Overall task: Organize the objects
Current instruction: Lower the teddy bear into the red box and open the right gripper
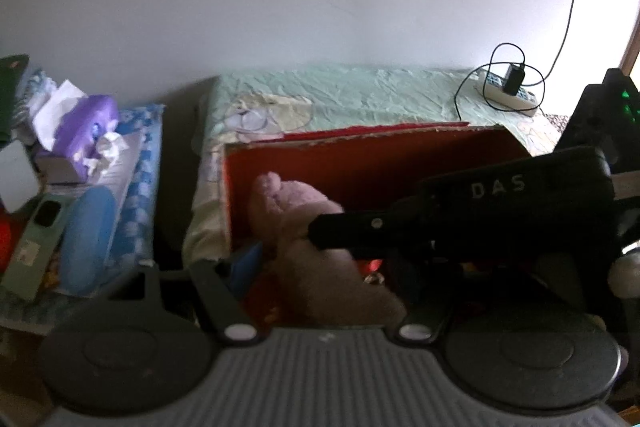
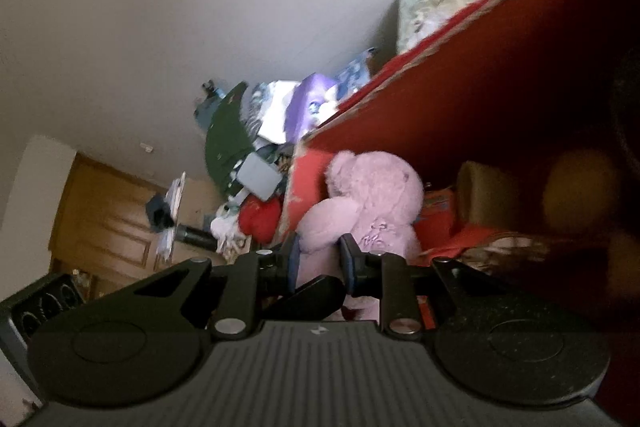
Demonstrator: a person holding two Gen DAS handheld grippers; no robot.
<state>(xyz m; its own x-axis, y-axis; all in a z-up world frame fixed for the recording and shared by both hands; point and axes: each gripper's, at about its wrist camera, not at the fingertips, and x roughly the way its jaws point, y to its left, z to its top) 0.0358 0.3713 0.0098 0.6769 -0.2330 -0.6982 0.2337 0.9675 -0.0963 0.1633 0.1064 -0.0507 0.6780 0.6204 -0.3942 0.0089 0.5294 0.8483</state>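
Right wrist view has the right gripper (image 2: 318, 259) pinching the pink teddy bear (image 2: 368, 203) by its lower body, inside the red box (image 2: 460, 107) at its left end. The left gripper (image 1: 312, 267) hangs above the box, its fingertips hidden, so its state can't be told.

Fuzzy pink plush teddy bear (image 2: 372, 203) between the right gripper's (image 2: 319, 259) matt black plastic fingers, red box (image 2: 500, 99) ahead with rough torn edges, probably cardboard, wrinkled green cloth bedsheet (image 1: 352, 95) beyond it
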